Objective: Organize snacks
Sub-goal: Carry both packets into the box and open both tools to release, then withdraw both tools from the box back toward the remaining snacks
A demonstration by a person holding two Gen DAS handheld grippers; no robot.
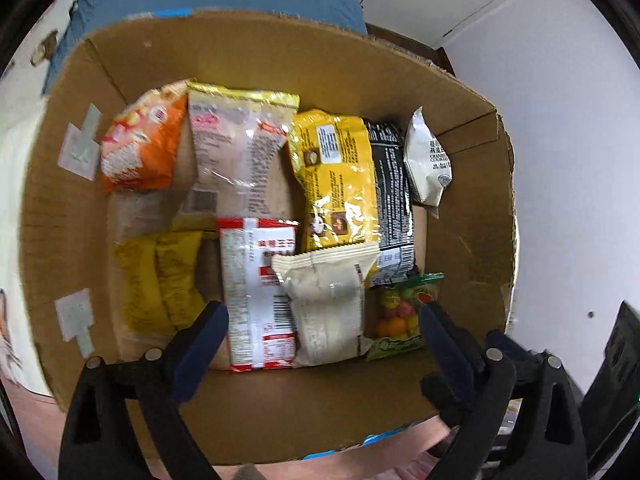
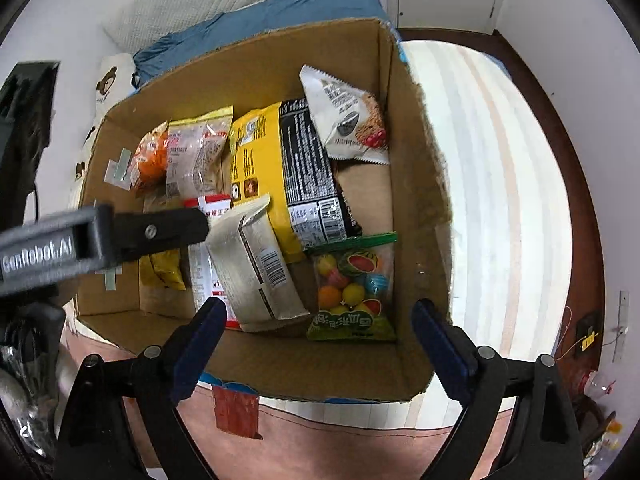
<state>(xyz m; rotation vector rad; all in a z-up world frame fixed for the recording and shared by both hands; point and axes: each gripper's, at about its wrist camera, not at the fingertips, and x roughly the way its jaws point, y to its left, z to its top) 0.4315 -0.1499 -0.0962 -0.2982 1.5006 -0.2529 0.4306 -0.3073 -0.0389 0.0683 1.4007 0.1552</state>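
Down inside the box [image 2: 248, 80], snack packets lie packed flat across the cardboard floor. Left gripper [image 1: 324, 320] hangs above the near end, jaws spread wide, nothing between them; the red-and-white pack [image 1: 256, 292] and the cream pack [image 1: 328, 312] sit right below. Right gripper [image 2: 318, 316] hovers over the same end, jaws wide apart as well, empty, with the candy bag [image 2: 352, 292] under it. From the right wrist view, one black finger of the left gripper cuts across the box's left side, covering part of the red-and-white pack.

Around them: a yellow pack [image 1: 340, 172] in the middle, glossy and crinkled, a black pack [image 1: 392, 200] pressed against its right edge, a white cookie pack [image 2: 348, 120] leaning in the far right corner. An orange bag [image 1: 140, 148] and a clear pack [image 1: 236, 148] fill the far left, and a mustard pouch [image 1: 164, 280] lies near left. The candy bag is see-through, round coloured balls inside, green trim. The box walls are rough corrugated board, ragged at the rim, with tape patches [image 1: 78, 152] on the left wall. Beyond it, blue cloth [image 2: 260, 16]; to the right, a pale striped surface [image 2: 500, 184].
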